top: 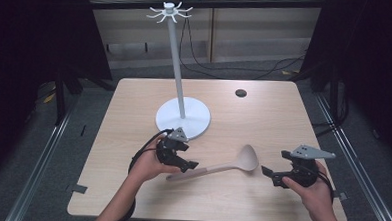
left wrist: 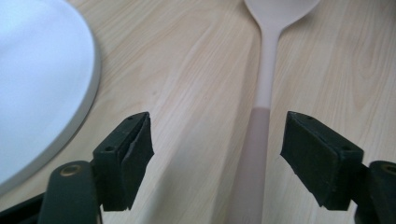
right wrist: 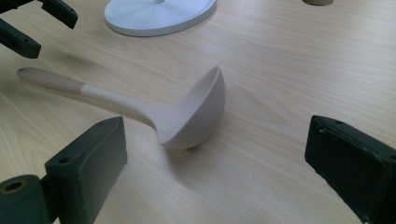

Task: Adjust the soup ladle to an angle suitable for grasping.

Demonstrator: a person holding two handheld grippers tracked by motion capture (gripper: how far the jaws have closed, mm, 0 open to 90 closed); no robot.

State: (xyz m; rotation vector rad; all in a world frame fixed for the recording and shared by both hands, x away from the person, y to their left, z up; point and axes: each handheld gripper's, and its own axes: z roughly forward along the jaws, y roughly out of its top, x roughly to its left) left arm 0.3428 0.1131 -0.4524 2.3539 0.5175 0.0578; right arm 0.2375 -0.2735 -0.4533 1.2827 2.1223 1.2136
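Ladle: beige plastic ladle [top: 221,166] lies on the pale wooden surface [top: 263,118]; handle tip hidden behind left gripper [top: 191,166].
Fingers: left gripper and right gripper [top: 265,171] both spread, empty.
Surroundings: white round-based hook stand [top: 182,117] at 11 o'clock from the ladle.

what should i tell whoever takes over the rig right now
Left gripper: jaws open, holding nothing, at the handle end of the ladle.
Right gripper: jaws open, holding nothing, just right of the ladle bowl.
Ladle: lies flat on the table, bowl to the right, in front of the hook stand.
Done: nothing hung; the stand's hooks are bare.
Left: probably grip the ladle and hang it on a hook.
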